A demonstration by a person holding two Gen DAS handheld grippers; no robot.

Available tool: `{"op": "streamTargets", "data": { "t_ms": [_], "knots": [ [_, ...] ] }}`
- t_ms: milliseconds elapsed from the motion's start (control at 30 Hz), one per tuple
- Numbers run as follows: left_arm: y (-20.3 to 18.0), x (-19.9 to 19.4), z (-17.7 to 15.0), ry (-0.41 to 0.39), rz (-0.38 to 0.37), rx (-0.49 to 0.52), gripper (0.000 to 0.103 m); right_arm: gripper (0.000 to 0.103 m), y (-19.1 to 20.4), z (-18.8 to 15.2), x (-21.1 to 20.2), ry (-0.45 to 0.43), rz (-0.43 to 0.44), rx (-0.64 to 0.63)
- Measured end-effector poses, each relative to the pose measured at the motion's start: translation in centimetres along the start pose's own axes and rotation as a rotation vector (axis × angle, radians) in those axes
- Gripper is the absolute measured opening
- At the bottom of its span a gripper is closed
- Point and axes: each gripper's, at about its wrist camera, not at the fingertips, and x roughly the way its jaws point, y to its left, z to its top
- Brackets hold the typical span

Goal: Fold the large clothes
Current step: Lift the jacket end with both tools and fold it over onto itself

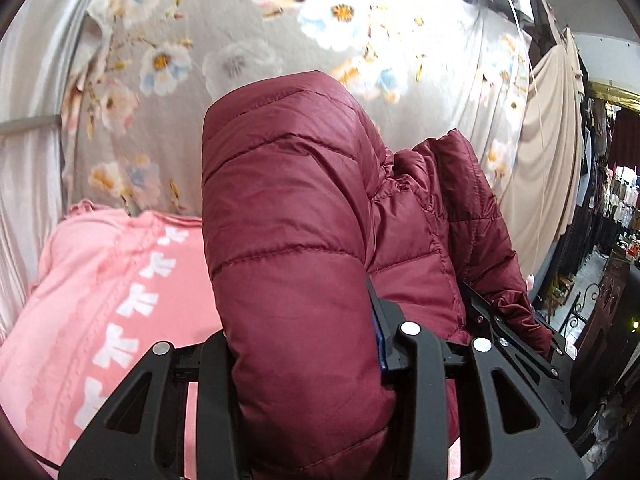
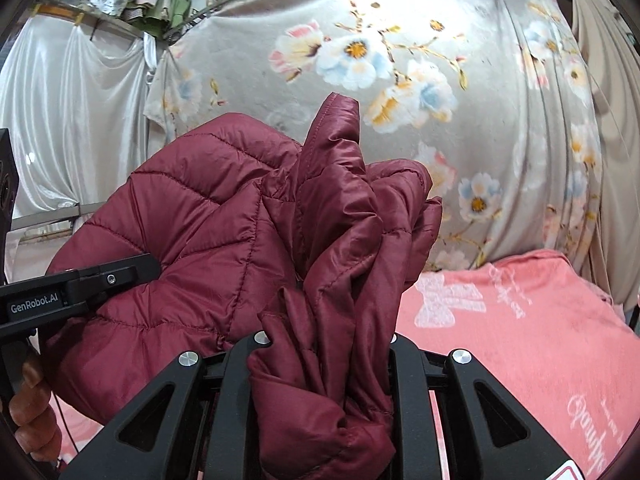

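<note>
A maroon quilted puffer jacket (image 1: 288,216) is held up in the air over a pink blanket (image 1: 100,300). My left gripper (image 1: 308,344) is shut on a thick padded part of the jacket, which bulges up between its fingers. My right gripper (image 2: 320,364) is shut on a bunched fold of the same jacket (image 2: 224,232). The right gripper also shows in the left wrist view (image 1: 516,336), close at the right. The left gripper shows in the right wrist view (image 2: 100,280), at the left, pinching the jacket's edge. The fingertips of both are hidden by cloth.
A grey flowered sheet (image 2: 400,80) hangs behind as a backdrop. White satin drapes (image 2: 72,120) hang at the left. The pink blanket (image 2: 520,340) with white lettering lies below. Beige cloth (image 1: 556,152) and a cluttered room with a dark cabinet (image 1: 608,304) are at the right.
</note>
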Motion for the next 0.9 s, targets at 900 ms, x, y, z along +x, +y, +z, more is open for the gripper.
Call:
{"op": "streamTargets", "data": {
  "t_ms": [900],
  "knots": [
    [9.9, 10.7, -1.4, 0.053, 0.107, 0.034, 0.037, 0.018, 3.3, -5.3, 14.8, 0.151, 0.002, -0.041]
  ]
}}
